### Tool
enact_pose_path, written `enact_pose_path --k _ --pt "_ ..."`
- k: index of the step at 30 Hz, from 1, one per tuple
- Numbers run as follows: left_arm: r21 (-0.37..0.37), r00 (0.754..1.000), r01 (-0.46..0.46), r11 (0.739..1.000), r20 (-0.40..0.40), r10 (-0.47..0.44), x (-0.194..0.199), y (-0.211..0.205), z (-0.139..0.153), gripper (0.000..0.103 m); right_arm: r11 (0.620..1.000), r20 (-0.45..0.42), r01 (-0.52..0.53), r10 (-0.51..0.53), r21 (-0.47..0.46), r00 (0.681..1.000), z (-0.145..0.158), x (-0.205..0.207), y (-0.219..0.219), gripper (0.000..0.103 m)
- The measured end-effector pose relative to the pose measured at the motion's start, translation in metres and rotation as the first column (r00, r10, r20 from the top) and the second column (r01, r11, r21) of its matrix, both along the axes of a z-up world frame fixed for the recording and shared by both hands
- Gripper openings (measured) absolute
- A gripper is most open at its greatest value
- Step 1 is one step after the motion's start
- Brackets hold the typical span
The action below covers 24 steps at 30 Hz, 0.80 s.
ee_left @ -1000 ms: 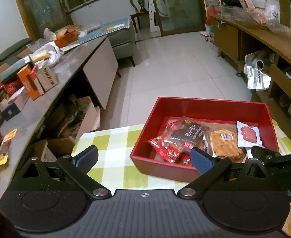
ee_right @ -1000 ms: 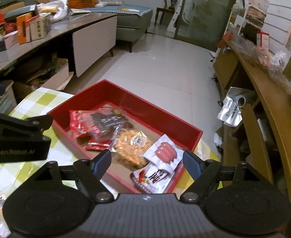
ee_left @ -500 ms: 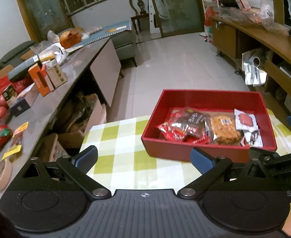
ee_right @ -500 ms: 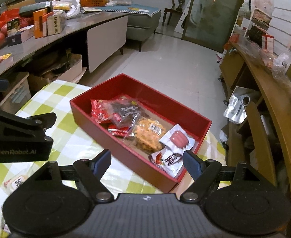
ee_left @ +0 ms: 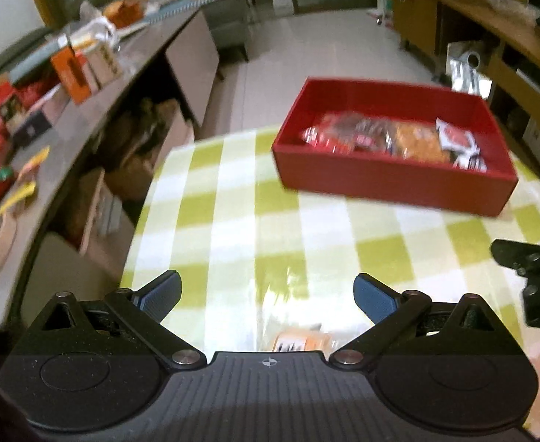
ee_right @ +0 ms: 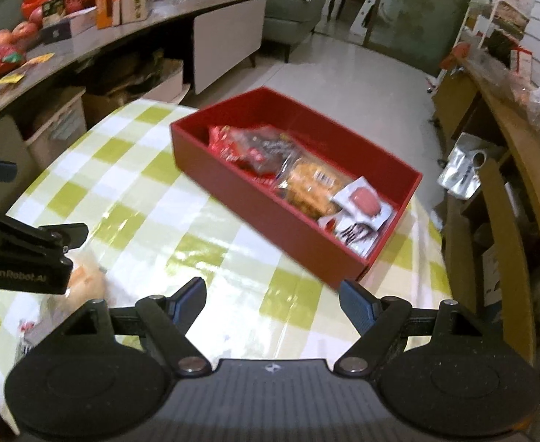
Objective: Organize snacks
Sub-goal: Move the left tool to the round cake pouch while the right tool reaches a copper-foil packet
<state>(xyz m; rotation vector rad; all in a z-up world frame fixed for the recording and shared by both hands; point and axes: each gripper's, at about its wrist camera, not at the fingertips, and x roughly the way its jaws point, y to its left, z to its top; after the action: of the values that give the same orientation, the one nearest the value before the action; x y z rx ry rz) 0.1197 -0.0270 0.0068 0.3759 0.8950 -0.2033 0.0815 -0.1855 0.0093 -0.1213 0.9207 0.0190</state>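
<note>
A red box (ee_left: 391, 180) (ee_right: 270, 217) stands at the far side of the green-checked table (ee_left: 233, 228) (ee_right: 140, 191). It holds several snack packets: red ones (ee_right: 233, 143), an orange one (ee_right: 310, 180) and a white one with a pink picture (ee_right: 362, 199). My left gripper (ee_left: 266, 294) is open and empty, above the near table, with an orange-labelled packet (ee_left: 299, 340) just below it. My right gripper (ee_right: 271, 302) is open and empty, short of the box. A clear bag with orange contents (ee_right: 83, 283) lies at its left.
A long grey counter (ee_left: 67, 110) (ee_right: 85, 37) with boxes, apples and bags runs along the left. Cardboard boxes (ee_left: 129, 154) stand under it. A wooden shelf unit (ee_right: 509, 184) lines the right. A tiled floor (ee_right: 343, 70) lies beyond the table.
Both grippers have pulled back from the red box towards the near side of the table; the box now looks farther away. The packet and bag near me have come into view.
</note>
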Motion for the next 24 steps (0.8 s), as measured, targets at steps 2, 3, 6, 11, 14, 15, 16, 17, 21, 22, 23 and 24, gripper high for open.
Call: enact_pose_path --k 2,3,6,11,14,15,16,17,21,22,23,24 --pt "-0.009 0.999 -0.011 1.0 -0.041 0.01 -0.003 0.007 -0.005 0.101 1.0 -0.008 -0.013 0.013 0.004 1.0 -0.001 -0.005 0.004 0.088" --pt "-0.02 0.998 -0.014 1.0 -0.062 0.012 -0.004 0.01 -0.007 0.101 1.0 -0.013 -0.02 0.02 0.003 1.0 -0.002 -0.007 0.006 0.088" --pt "-0.042 0.993 -0.028 0.999 -0.119 0.023 -0.003 0.014 -0.015 0.101 0.999 -0.025 -0.031 0.031 0.006 0.999 -0.004 -0.011 0.009 0.088" --pt "-0.027 0.984 -0.034 0.999 -0.175 0.029 0.008 0.01 -0.032 0.101 0.999 -0.056 -0.039 0.04 0.02 0.998 -0.011 -0.016 0.008 0.089" --pt "-0.001 0.98 -0.026 1.0 -0.198 0.026 0.012 0.006 -0.044 0.101 0.999 -0.088 -0.036 0.038 0.022 0.995 -0.018 -0.016 0.006 0.089" --pt "0.003 0.978 -0.027 1.0 -0.208 0.027 0.014 0.005 -0.047 0.101 0.999 -0.097 -0.034 0.036 0.023 0.995 -0.021 -0.016 0.005 0.089" --pt "0.007 0.975 -0.031 1.0 -0.221 0.031 0.016 0.005 -0.052 0.101 0.999 -0.108 -0.031 0.034 0.031 0.994 -0.023 -0.016 0.004 0.089" --pt "0.011 0.972 -0.032 0.999 -0.234 0.034 0.018 0.004 -0.055 0.101 0.999 -0.117 -0.025 0.03 0.044 0.993 -0.025 -0.016 0.002 0.089" --pt "0.032 0.963 -0.027 0.999 -0.269 0.035 0.022 0.001 -0.067 0.1 0.996 -0.167 0.029 -0.014 0.089 0.986 -0.035 -0.021 -0.006 0.089" --pt "0.039 0.959 -0.022 0.999 -0.281 0.032 0.022 0.0 -0.07 0.097 0.995 -0.182 0.043 -0.026 0.091 0.983 -0.038 -0.024 -0.008 0.089" --pt "0.042 0.954 -0.015 0.999 -0.299 0.027 0.022 0.0 -0.073 0.092 0.994 -0.197 0.057 -0.038 0.091 0.98 -0.042 -0.026 -0.008 0.089" --pt "0.037 0.947 -0.006 0.999 -0.321 0.018 0.021 0.0 -0.076 0.079 0.993 -0.209 0.068 -0.046 0.096 0.977 -0.045 -0.029 -0.009 0.089"
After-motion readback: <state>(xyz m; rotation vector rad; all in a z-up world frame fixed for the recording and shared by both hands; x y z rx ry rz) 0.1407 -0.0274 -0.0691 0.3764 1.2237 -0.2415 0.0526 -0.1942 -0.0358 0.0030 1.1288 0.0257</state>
